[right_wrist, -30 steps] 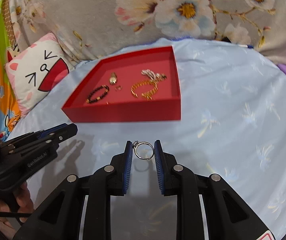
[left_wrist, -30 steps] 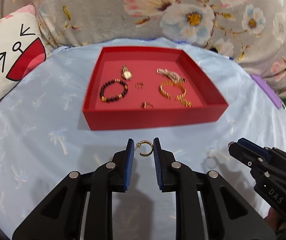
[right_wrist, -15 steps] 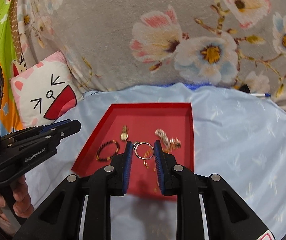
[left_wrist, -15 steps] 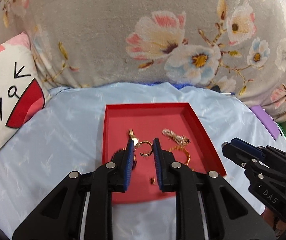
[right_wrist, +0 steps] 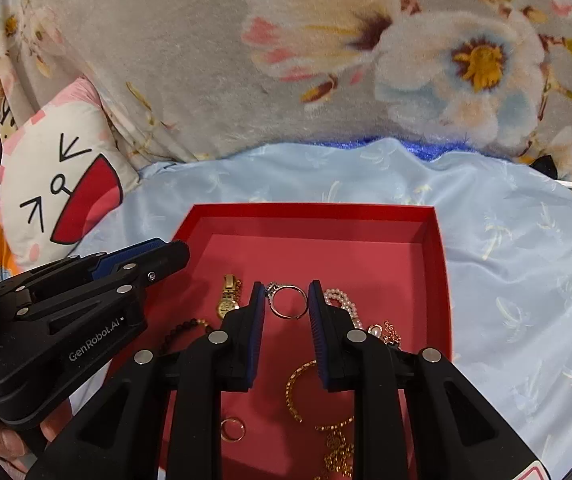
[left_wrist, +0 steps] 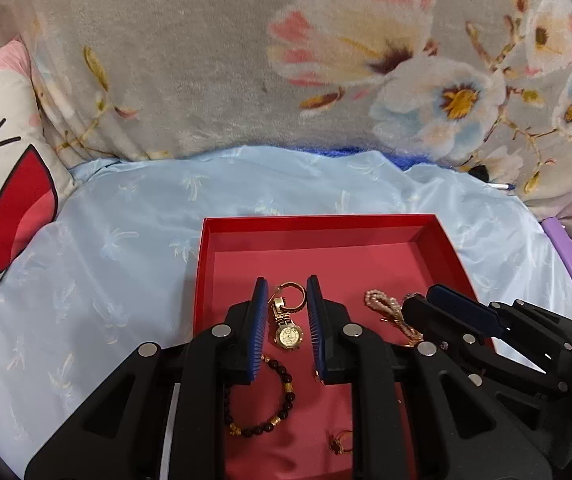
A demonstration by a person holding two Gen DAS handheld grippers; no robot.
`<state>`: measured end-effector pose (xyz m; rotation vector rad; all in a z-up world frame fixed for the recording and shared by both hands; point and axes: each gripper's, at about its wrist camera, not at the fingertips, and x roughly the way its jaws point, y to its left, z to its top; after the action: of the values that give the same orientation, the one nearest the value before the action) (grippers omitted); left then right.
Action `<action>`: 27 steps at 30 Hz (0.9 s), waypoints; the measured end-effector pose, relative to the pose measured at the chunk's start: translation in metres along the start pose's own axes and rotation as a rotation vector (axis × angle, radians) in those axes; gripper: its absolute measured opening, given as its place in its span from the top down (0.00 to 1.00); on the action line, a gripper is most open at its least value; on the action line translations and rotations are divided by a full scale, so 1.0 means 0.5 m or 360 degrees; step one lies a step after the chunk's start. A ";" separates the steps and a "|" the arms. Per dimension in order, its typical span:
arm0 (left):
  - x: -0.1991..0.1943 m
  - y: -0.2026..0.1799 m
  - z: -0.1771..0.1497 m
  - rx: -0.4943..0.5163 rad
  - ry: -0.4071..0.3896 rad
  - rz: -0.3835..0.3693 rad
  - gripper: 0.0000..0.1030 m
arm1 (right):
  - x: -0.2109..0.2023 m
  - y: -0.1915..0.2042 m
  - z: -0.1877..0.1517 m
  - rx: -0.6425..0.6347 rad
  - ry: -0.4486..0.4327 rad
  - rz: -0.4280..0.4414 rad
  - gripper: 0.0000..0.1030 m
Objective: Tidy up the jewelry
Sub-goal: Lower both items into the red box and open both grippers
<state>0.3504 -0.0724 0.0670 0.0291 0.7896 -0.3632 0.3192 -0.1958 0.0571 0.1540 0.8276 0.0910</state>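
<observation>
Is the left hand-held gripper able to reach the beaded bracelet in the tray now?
Probably not yet: the left hand-held gripper already grips a gold hoop earring, and the beaded bracelet lies below its fingers inside the red tray.

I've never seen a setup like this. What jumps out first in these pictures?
The bright red tray on pale blue cloth, scattered with gold jewelry such as a small watch. Over it, the left gripper pinches a gold hoop earring, and the right gripper holds a silver ring.
</observation>
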 end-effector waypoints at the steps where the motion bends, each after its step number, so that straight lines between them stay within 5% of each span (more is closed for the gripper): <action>1: 0.009 0.002 0.000 -0.0003 0.0011 0.0001 0.82 | 0.008 -0.002 0.000 0.0002 0.0009 -0.0003 0.80; 9: 0.054 0.013 -0.001 -0.0041 0.0068 0.0012 0.81 | 0.045 -0.012 0.002 0.0000 0.0052 -0.0020 0.77; 14: 0.058 0.019 0.005 -0.0072 0.0074 0.0026 0.71 | 0.042 -0.014 0.006 0.0007 0.0034 -0.0018 0.74; 27: -0.012 0.016 -0.013 -0.0066 -0.0010 0.0054 0.68 | -0.038 -0.013 -0.026 0.0047 -0.0083 -0.0044 0.63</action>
<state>0.3448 -0.0619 0.0654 0.0028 0.7890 -0.3148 0.2969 -0.2036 0.0609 0.1721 0.7793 0.0485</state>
